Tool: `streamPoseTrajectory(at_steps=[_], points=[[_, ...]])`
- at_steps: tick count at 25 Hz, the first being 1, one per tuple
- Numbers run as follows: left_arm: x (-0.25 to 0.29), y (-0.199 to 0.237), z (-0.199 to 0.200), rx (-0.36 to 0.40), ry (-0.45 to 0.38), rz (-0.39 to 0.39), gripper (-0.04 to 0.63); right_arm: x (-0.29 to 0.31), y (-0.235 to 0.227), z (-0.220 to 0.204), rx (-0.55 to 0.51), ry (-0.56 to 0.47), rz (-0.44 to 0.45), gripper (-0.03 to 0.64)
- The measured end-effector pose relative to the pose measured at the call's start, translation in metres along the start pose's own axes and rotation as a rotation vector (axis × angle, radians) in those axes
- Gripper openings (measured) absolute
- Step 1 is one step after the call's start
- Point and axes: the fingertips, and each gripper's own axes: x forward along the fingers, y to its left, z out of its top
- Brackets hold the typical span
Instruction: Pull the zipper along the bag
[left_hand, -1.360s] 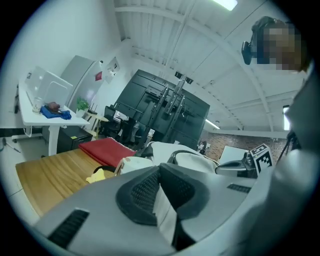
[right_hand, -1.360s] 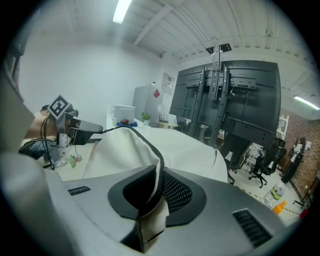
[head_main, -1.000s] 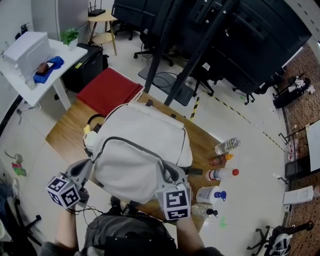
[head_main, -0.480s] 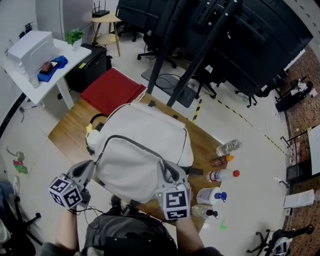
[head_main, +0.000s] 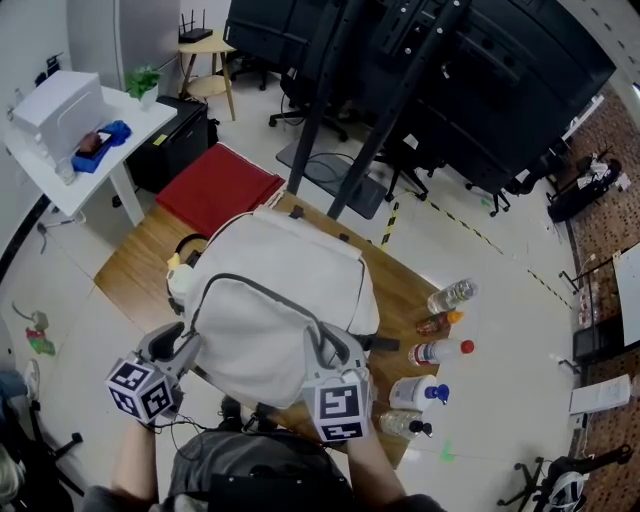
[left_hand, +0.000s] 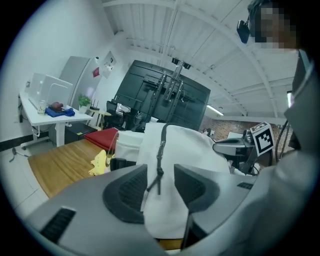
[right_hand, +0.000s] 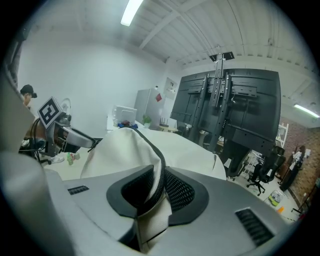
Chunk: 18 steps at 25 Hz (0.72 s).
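Stands at a wooden table (head_main: 135, 265) with a white bag (head_main: 280, 300) resting on it, bulging upward, one end near the body. Holds the left gripper (left_hand: 160, 175) at the bag's near left corner, jaws apart and just now opening. Leaves the dark zipper pull (left_hand: 156, 181) dangling in the gap, with neither pad pressing on it. Clamps the right gripper (right_hand: 159, 187) on the bag's near right edge, pinching a fold of white cloth and the dark zipper track (right_hand: 159, 167) between the pads (jaws eased a touch wider just now, cloth gripped all the same). Points both grippers slightly downward, side by side at the table's near edge, the bag's end between them. Has a cluster of bottles (head_main: 437, 350) on the table to the bag's right, well apart from both grippers. Faces a red mat (head_main: 220, 185) beyond the table's far left corner.
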Motion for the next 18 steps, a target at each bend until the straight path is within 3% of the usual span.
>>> streamPoseTrajectory(at_steps=[2,9,15,18], points=[[0.002,-0.003,-0.002,0.01,0.014,0.005,0.238,-0.001,0.002,0.001,0.007,-0.006,0.02,0.095],[0.002,-0.005,-0.001,0.023,0.016,0.021,0.264,-0.006,0.01,0.002,0.016,-0.036,0.075,0.15],[-0.002,-0.003,0.017,0.03,-0.034,0.054,0.325,-0.006,0.017,0.006,0.01,-0.062,0.097,0.322],[-0.005,-0.008,0.032,0.041,-0.071,0.055,0.325,-0.009,0.014,0.01,0.006,-0.081,0.078,0.345]])
